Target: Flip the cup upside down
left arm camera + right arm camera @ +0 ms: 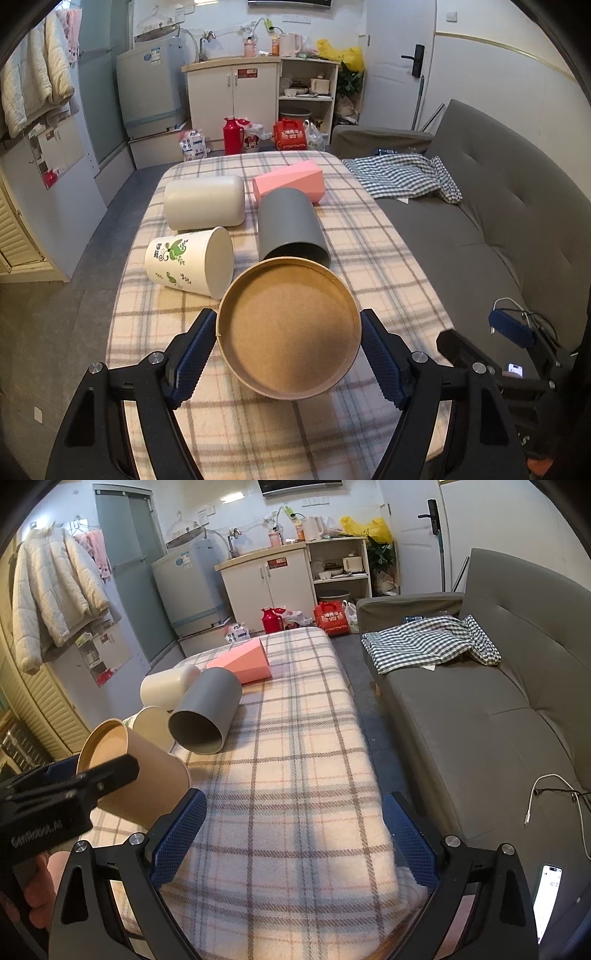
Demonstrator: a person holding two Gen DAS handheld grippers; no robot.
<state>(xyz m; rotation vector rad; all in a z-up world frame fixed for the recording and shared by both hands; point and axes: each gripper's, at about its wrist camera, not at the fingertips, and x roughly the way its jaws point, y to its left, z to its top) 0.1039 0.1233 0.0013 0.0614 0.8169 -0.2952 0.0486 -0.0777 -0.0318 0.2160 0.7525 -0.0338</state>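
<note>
A brown kraft paper cup (290, 330) is held in my left gripper (288, 350), whose blue pads press its two sides. Its flat base faces the left wrist camera and it is tilted, lifted above the plaid-covered table (332, 236). In the right wrist view the same cup (147, 771) shows at the left, held by the left gripper (107, 771). My right gripper (295, 834) is open and empty over the table's near end.
Lying on their sides on the table are a grey cup (288, 225), a white cup with green print (188, 260), a white cup (205, 201) and a pink faceted cup (291, 181). A grey sofa (480, 709) stands at the right with a checked cloth (428, 642).
</note>
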